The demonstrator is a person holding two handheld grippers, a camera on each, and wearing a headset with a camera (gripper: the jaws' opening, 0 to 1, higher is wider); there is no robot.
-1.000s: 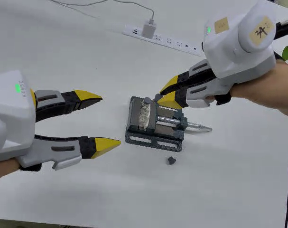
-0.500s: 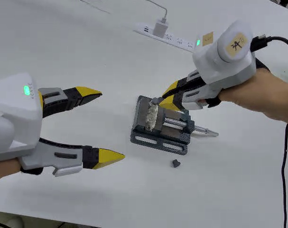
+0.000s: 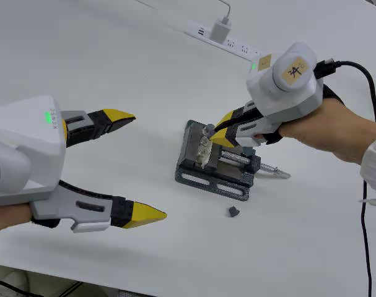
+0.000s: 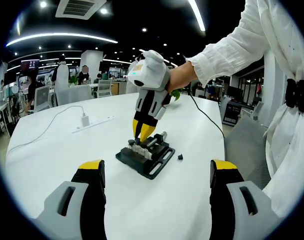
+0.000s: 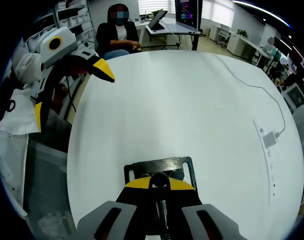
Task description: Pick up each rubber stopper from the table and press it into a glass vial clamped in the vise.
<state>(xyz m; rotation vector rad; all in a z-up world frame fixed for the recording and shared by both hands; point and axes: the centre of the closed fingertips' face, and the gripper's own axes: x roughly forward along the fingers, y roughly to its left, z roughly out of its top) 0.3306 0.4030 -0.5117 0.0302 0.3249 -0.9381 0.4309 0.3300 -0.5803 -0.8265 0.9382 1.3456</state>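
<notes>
Stopper (image 5: 159,181) pinched in right claw (image 3: 215,133), right over vials (image 3: 203,148) in vise (image 3: 206,177) | loose stopper (image 3: 233,212) on counter (image 3: 101,55), 5 o'clock of vise | left claw (image 3: 141,164) wide, farther, at 9 o'clock

left tongs (image 3: 149,165): spread wide, level | right tongs (image 3: 213,133): pinched together, tips down

Open office; dark ceiling (image 4: 157,15), strip lights (image 4: 61,37), desks (image 5: 168,30), monitors (image 5: 188,11).
</notes>
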